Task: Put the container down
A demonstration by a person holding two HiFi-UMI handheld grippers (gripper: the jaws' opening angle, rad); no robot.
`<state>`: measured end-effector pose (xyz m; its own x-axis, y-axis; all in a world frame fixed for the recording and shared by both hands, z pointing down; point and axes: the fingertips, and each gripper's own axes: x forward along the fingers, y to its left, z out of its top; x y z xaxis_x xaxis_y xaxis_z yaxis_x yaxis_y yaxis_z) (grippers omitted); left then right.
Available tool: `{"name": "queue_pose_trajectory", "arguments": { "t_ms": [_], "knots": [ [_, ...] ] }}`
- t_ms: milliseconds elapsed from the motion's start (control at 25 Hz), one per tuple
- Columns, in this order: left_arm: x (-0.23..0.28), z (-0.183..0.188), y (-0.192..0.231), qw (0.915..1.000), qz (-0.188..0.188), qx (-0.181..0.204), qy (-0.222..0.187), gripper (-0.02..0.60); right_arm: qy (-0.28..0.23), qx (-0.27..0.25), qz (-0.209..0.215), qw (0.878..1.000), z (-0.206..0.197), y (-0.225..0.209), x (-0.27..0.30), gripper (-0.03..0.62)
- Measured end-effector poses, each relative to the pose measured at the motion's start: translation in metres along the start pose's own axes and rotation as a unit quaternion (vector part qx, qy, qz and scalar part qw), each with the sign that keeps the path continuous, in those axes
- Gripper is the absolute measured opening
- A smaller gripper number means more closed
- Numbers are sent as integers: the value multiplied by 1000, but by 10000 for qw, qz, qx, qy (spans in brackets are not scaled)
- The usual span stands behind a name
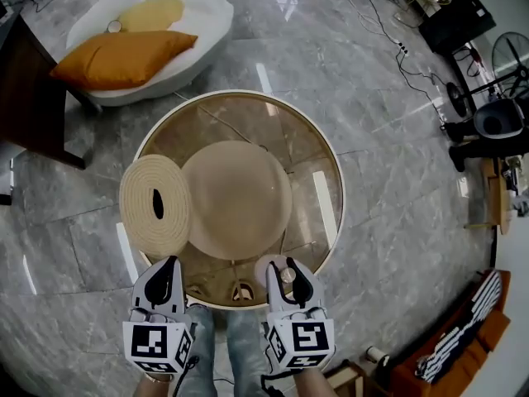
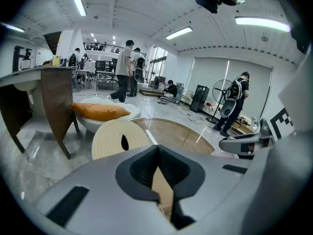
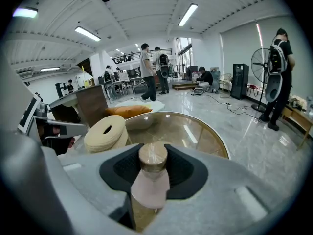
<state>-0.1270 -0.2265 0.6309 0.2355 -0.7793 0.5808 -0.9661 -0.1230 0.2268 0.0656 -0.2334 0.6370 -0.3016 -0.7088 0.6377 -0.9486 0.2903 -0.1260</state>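
Note:
The container is a small pale pink bottle (image 3: 150, 184) with a cork-coloured cap (image 1: 287, 274). My right gripper (image 3: 153, 169) is shut on it and holds it upright over the near edge of the round glass table (image 1: 331, 172). In the head view the right gripper (image 1: 285, 270) sits at the bottom, right of centre. Beside it my left gripper (image 1: 171, 265) is shut with nothing between its jaws; in its own view the left gripper (image 2: 157, 153) has its pads meeting at the tips. A woven round disc with a slot (image 1: 154, 205) lies on the table's left side.
A tan dome-shaped base (image 1: 238, 197) shows under the glass. A white lounge seat with an orange cushion (image 1: 124, 56) stands beyond the table, a dark desk (image 1: 25, 81) at far left. Cables and a fan (image 1: 496, 118) are at right. People (image 2: 128, 70) stand far back.

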Motion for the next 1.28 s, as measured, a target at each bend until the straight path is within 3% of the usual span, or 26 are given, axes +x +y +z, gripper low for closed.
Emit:
{"name": "queue_pose_trajectory", "arguments": {
  "t_ms": [600, 1280],
  "knots": [
    [9, -31, -19, 9995, -155, 68, 249, -4, 395, 115, -131, 9991, -57, -24, 2, 135],
    [10, -44, -39, 9989, -283, 113, 363, -4, 609, 144, 28, 9980, -80, -24, 11, 135]
  ]
}}
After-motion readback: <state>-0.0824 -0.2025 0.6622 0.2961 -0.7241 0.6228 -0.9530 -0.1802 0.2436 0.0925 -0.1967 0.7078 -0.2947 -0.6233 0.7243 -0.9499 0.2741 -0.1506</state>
